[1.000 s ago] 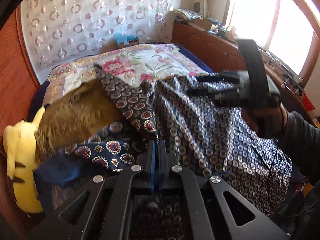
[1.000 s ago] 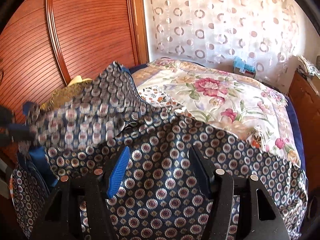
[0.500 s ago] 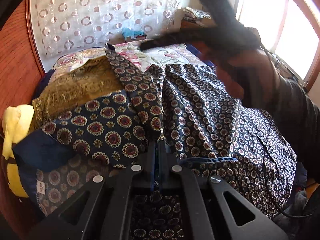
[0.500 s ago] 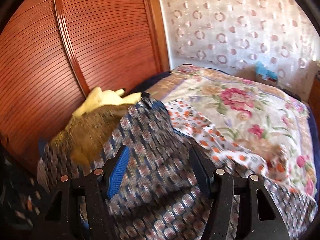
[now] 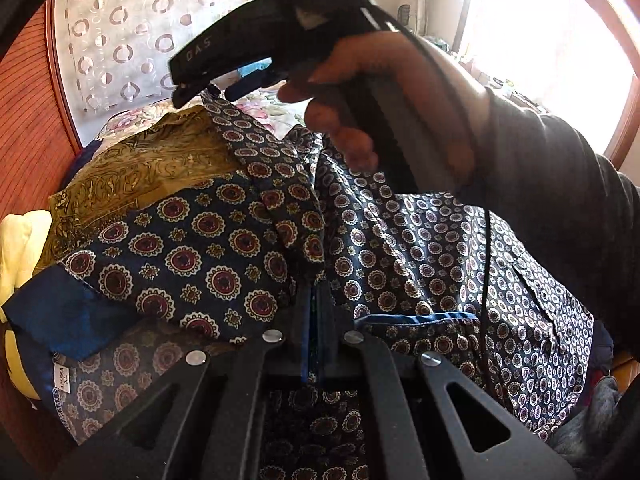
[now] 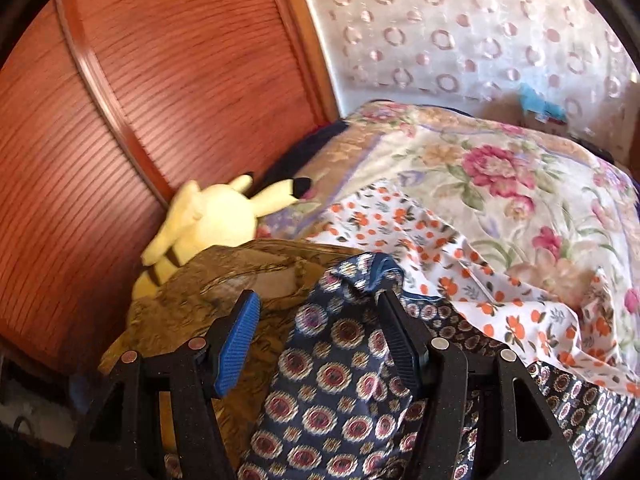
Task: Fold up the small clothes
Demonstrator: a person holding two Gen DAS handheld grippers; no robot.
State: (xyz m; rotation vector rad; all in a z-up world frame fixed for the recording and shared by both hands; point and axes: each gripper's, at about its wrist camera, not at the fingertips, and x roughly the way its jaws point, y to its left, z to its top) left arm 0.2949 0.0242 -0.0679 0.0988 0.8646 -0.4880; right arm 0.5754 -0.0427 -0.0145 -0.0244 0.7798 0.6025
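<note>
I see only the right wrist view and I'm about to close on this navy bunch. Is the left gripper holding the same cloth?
Observer: It looks so. The left tongs are shut on the navy medallion cloth, and that strip runs up to your open right tongs.
Operator: Is there a label anywhere to orient it?
Observer: Yes, a white size tag sits on the paler patterned fabric at the far left of the left wrist view.
Operator: What's right of the left tongs?
Observer: A plain blue hem runs along the finer-print cloth there.
</note>
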